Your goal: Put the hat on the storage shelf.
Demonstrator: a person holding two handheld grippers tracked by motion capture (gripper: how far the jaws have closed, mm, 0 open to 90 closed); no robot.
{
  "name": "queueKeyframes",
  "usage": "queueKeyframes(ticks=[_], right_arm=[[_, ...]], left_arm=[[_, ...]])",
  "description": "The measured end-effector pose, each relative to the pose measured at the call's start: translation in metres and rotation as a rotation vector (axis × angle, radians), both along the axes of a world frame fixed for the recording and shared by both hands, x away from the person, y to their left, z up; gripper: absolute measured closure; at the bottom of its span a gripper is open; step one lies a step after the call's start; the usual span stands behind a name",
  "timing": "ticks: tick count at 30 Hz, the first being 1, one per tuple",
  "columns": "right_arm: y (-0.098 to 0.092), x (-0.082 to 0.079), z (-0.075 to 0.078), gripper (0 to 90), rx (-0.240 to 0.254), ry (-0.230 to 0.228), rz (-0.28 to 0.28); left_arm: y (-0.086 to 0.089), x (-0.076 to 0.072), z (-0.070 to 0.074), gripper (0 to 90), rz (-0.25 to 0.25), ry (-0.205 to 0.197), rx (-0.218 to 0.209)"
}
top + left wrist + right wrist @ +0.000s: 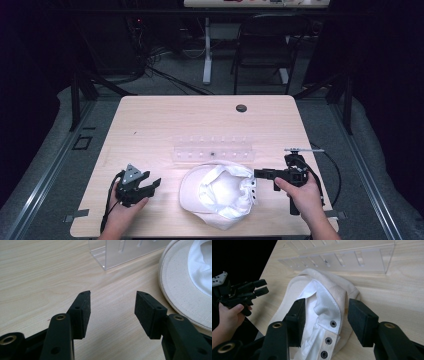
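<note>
On the near half of the table (150, 120), items listed near to far.

1. Cap (220, 192), cream with white lining, lying upside down at the near middle; brim toward the left, snap-strap back (329, 340) toward the right. Long axis runs left to right.

2. Left gripper (152, 184), held in a hand at the near left, well apart from the cap's brim. Fingers (82, 312) wide, nothing between them, aimed right toward the brim edge (175, 302).

3. Right gripper (257, 174), held in a hand at the near right, just beside the cap's strap end. Fingers (362, 322) wide, straddling the back rim from above; pads not pressing on the fabric. Judged the nearer hand for the coming grasp: the strap end lies directly ahead of its fingers.

4. Clear acrylic rack (212, 149), just beyond the cap, long axis left to right, slots seemingly vacant.

5. Grommet hole (241, 108), far edge of the table.
</note>
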State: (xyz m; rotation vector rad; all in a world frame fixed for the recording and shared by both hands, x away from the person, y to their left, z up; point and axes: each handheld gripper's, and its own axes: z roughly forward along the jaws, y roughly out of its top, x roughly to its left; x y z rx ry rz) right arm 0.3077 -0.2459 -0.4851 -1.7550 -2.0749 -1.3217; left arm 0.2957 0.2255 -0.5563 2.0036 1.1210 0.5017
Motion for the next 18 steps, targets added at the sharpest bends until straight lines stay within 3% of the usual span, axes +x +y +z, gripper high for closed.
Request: queueKeyframes(ticks=[6,14,18], right_arm=[[0.002,-0.004,-0.007,44.6,0.012,0.056,0.040],[0.010,-0.006,-0.028,44.3,0.021,0.133,0.070],[0.013,-0.006,-0.034,44.1,0.025,0.151,0.071]], left_arm=[[0.000,0.000,0.000,47.1,-0.007,-0.002,0.007],[-0.001,0.000,-0.001,47.0,-0.010,0.004,0.012],[-0.002,0.000,-0.002,47.0,-0.012,0.002,0.017]])
